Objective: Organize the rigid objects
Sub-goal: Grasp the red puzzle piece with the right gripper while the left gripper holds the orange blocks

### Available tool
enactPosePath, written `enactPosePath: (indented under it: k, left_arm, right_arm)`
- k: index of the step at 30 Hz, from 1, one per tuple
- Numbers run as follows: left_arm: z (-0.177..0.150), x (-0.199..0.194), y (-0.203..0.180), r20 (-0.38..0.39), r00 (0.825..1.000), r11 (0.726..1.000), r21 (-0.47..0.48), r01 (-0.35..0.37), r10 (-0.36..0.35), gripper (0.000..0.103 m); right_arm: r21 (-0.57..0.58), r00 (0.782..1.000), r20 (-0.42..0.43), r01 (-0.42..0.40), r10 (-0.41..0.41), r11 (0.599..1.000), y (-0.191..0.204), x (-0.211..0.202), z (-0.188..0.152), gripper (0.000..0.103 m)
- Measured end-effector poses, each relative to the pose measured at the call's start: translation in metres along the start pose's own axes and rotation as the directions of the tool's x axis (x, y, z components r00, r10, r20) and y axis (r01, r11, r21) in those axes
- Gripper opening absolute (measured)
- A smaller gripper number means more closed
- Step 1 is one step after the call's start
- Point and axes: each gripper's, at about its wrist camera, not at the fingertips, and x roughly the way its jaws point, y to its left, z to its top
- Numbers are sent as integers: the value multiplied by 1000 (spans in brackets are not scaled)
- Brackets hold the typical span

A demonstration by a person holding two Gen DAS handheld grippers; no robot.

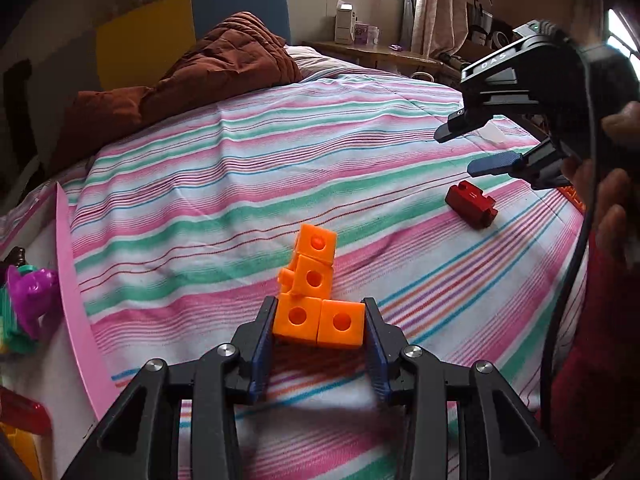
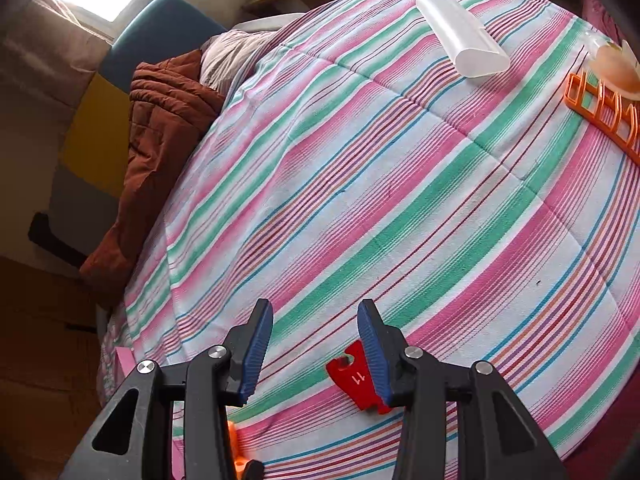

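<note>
Two hand-held grippers: left (image 1: 319, 322) clamps the orange blocks (image 1: 316, 300) for moving; right (image 2: 316, 344), jaws apart and empty, must drop onto the red block (image 2: 356, 380).

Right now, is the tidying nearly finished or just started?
Early, it seems. Nothing looks put away yet. In hand: the left gripper is shut on the orange blocks. Left: the red block lies loose under the open right gripper; the white case and orange rack wait too.

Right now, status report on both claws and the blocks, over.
Left claw shut on orange block cluster. Right claw open, empty, above red block. Nothing in the way.
</note>
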Motion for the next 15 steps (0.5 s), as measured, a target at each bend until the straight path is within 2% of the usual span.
enactPosePath:
  k: [4, 6, 8, 12, 14, 15]
  left_arm:
    - [-10, -9, 4, 3, 1000, 1000, 1, 7, -7, 41]
    - [-12, -10, 5, 6, 1000, 1000, 3, 11, -11, 41]
    - [-15, -13, 6, 9, 1000, 1000, -3, 21, -21, 41]
    - [-19, -16, 8, 18, 999, 1000, -4, 31, -31, 41]
    - [-22, -18, 9, 22, 999, 999, -7, 35, -35, 41]
    - [-24, -20, 9, 24, 999, 999, -9, 38, -38, 41]
  right_arm:
    - [-19, 998, -24, 58, -59, 998, 0, 4, -4, 47]
    - [-32, 994, -55, 96, -98, 995, 0, 7, -6, 57]
    - [-55, 988, -82, 123, -128, 991, 3, 9, -10, 58]
    - [-129, 976, -92, 186, -198, 974, 10, 15, -18, 59]
    - [-212, 964, -77, 232, -253, 949, 20, 20, -24, 60]
    - [-277, 955, -71, 257, -286, 926, 28, 23, -28, 46]
